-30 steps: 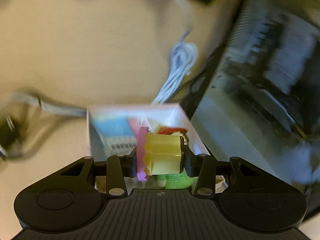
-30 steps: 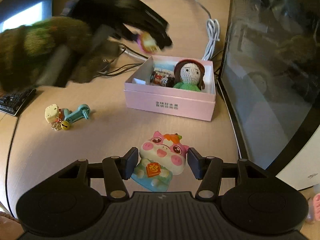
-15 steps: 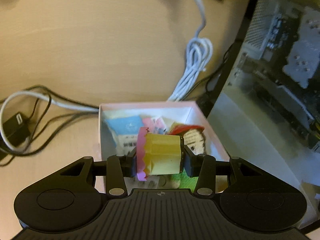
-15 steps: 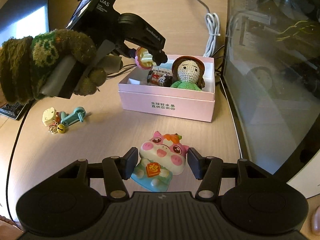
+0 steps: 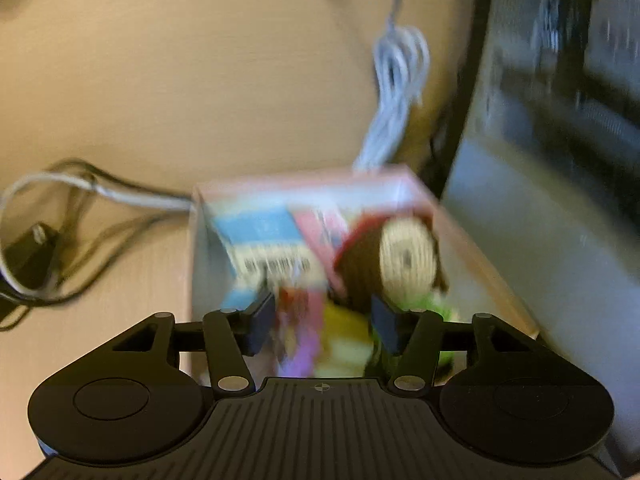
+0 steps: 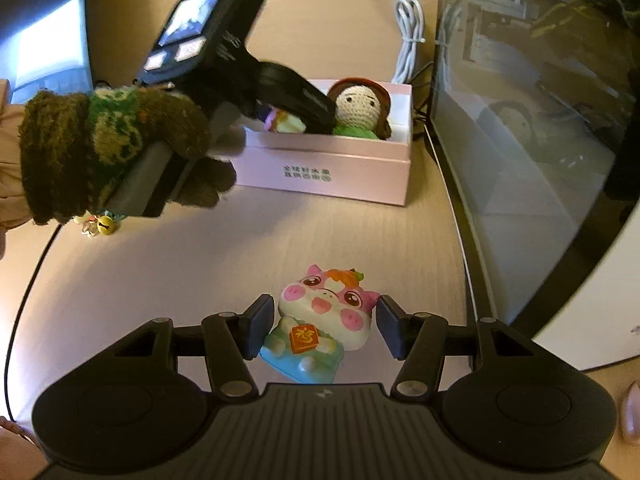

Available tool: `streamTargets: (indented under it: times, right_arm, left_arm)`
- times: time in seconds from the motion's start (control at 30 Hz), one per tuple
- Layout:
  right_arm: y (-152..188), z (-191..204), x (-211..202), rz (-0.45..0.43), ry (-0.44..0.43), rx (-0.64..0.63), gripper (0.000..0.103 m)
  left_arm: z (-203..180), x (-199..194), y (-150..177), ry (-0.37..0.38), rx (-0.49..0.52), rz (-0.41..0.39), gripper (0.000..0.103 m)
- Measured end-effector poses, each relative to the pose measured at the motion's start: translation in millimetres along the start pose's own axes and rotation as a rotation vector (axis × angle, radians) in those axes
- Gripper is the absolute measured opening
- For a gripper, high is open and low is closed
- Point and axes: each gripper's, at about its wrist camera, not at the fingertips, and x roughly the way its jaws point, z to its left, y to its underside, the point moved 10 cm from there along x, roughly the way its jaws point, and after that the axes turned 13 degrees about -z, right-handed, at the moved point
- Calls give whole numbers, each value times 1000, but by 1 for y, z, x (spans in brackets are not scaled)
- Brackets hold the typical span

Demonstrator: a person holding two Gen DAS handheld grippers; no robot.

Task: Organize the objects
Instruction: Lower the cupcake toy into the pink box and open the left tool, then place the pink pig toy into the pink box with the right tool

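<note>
Yellow-and-pink toy (image 5: pixel 340 344) down inside pink box (image 6: pixel 332 172), between left gripper (image 5: pixel 324 322) pads, jaws opening, contact blurred. Pig toy (image 6: pixel 320 320) on desk (image 6: pixel 160 272) between spread right gripper (image 6: pixel 318 326) fingers, untouched.

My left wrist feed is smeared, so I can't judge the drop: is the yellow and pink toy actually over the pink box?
Observer: Yes. The right wrist view shows the left hand-held gripper dipped inside the pink box, jaws opening, with the yellow and pink toy beside the crochet doll.
Operator: And the other hand?
Observer: The right hand-held gripper straddles a pig toy lying on the desk.
Operator: Anything else outside the box?
Observer: A small gold bell shows below the gloved hand.
</note>
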Motion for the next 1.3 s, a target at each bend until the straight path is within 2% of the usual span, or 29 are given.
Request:
streamTargets:
  times: [0.07, 0.17, 0.2, 0.27, 0.33, 0.47, 0.53, 0.63, 0.73, 0.9, 0.97, 1.03, 1.17, 1.27, 1.3]
  right_arm:
    - [3, -3, 0, 7, 2, 0, 57]
    - [7, -4, -1, 10, 2, -18, 65]
    - [9, -4, -2, 11, 3, -25, 70]
    - [14, -4, -1, 25, 8, -41, 72]
    - [20, -4, 3, 47, 12, -50, 72]
    - [27, -5, 12, 90, 46, -90, 69]
    - [26, -7, 13, 102, 53, -88, 57]
    - [15, -8, 15, 105, 50, -58, 48]
    - [-23, 2, 24, 53, 18, 14, 44]
    - [-125, 34, 54, -137, -28, 19, 44]
    - [-165, 37, 71, -209, 2, 11, 44]
    - [-203, 26, 93, -261, 70, 44, 44]
    - [-243, -18, 134, -295, 203, 228, 46]
    - [-251, -41, 145, -290, 200, 385, 49]
    - [-252, -44, 141, -305, 199, 401, 51]
  left_arm:
    - [11, -17, -21, -5, -57, -70, 57]
    - [34, -46, -48, -6, -147, -139, 57]
    - [43, -55, -55, -12, -171, -160, 57]
    - [60, -77, -64, -22, -218, -184, 56]
    - [78, -92, -64, -37, -249, -174, 56]
    - [102, -122, -36, -62, -279, -94, 56]
    - [115, -139, -23, -74, -302, -70, 56]
    - [127, -166, -3, -71, -338, -40, 56]
    - [137, -184, 10, -85, -344, -33, 56]
    - [144, -210, 26, -73, -376, -22, 56]
    - [141, -220, 33, -51, -355, -11, 56]
    - [144, -228, 40, -53, -346, -13, 56]
    - [165, -244, 55, -96, -390, -12, 56]
    - [183, -253, 69, -144, -412, 7, 56]
    - [187, -254, 74, -156, -423, 13, 56]
